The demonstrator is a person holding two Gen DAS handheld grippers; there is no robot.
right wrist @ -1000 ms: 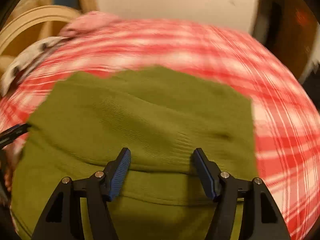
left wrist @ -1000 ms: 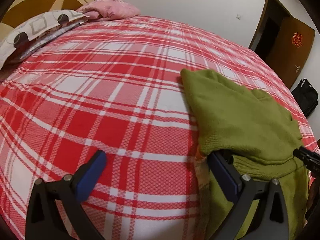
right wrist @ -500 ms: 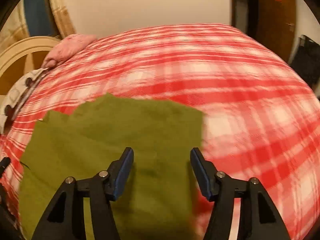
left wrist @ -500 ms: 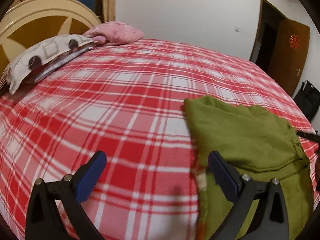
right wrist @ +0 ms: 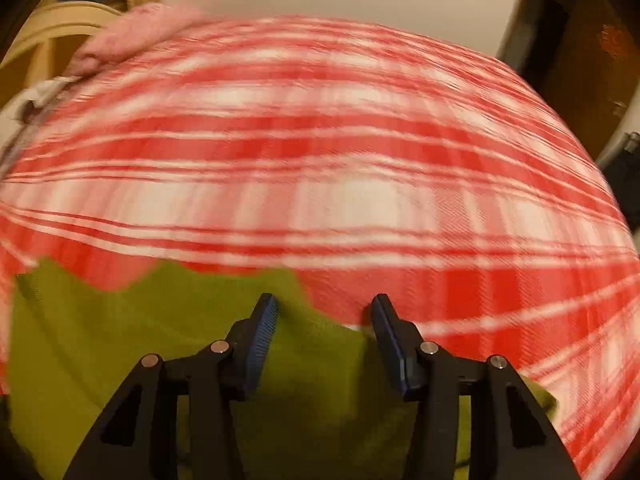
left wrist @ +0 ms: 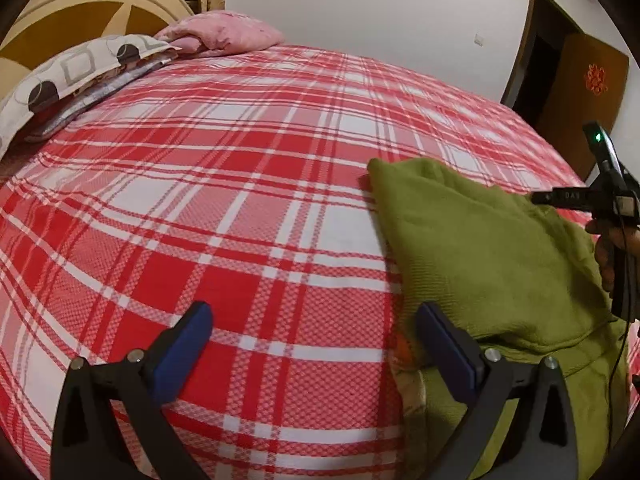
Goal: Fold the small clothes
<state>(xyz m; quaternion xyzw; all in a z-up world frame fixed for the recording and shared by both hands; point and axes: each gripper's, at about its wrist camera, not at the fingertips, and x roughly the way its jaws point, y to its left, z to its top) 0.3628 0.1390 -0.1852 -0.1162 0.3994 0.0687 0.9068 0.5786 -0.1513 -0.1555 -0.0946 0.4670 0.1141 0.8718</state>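
Left claw (left wrist: 316, 344) wide, nothing between the blue pads; its right finger sits at the edge of the green garment (left wrist: 488, 248), contact hard to judge. Right claw (right wrist: 324, 320) spread at medium width, empty, over the garment's (right wrist: 160, 340) far edge; the right wrist view is badly motion-blurred, so the plaid and that edge smear. In the left wrist view the right claw (left wrist: 552, 199) is cut off at the right edge of frame, only a black body, green light and part of a hand showing.

One green garment, folded over on itself, lower right of the left wrist view, lying on the bed (left wrist: 240, 200); its lower part runs out of frame. A bit of orange print (left wrist: 404, 348) peeks from under it, unclear what. Two pillows upper left: one pink (left wrist: 224, 34), one grey-patterned (left wrist: 80, 72), partly cropped. One brown door (left wrist: 588, 96) upper right.
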